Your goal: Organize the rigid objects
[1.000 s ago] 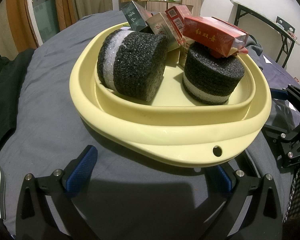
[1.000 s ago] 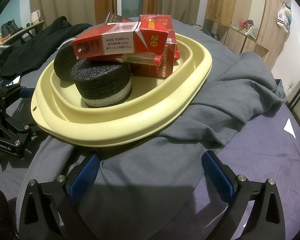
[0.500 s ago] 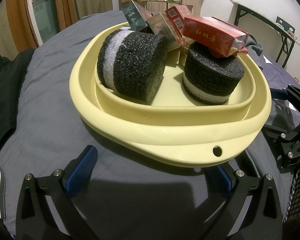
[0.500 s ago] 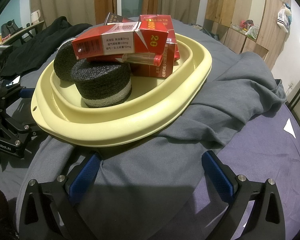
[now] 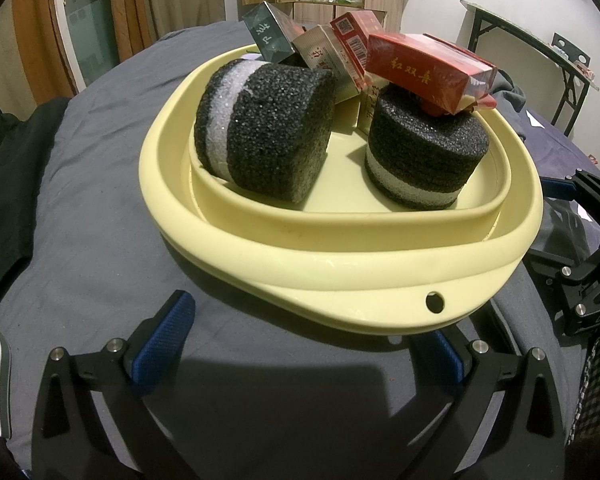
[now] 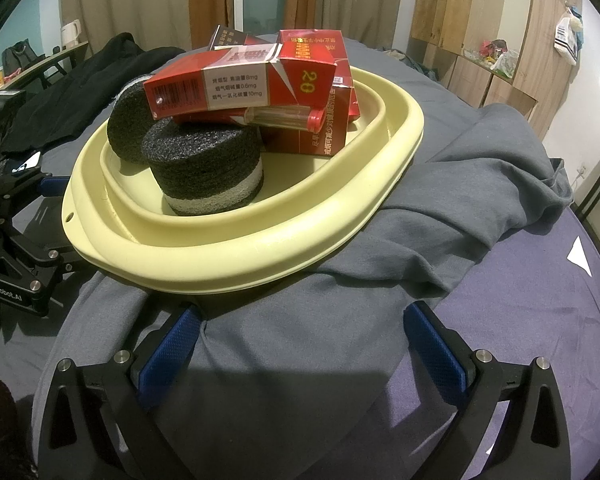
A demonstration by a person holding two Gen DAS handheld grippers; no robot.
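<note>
A pale yellow basin (image 5: pixel 340 280) (image 6: pixel 260 248) sits on a grey cloth. In it are two black-and-white foam cylinders: one on its side (image 5: pixel 264 132) (image 6: pixel 128 128), one upright (image 5: pixel 424 156) (image 6: pixel 208 176). A red cigarette pack (image 5: pixel 428 68) (image 6: pixel 236 80) rests on the upright cylinder. Several more packs (image 5: pixel 324 52) (image 6: pixel 324 120) lean behind it. My left gripper (image 5: pixel 300 344) is open and empty, just short of the basin's near rim. My right gripper (image 6: pixel 300 344) is open and empty over the cloth, in front of the basin.
The grey cloth (image 6: pixel 460 208) bunches into folds at the right over a purple sheet (image 6: pixel 540 300). A black garment (image 5: pixel 4 160) lies at the left. A folding table (image 5: pixel 540 52) and wooden cabinets (image 6: pixel 480 40) stand behind.
</note>
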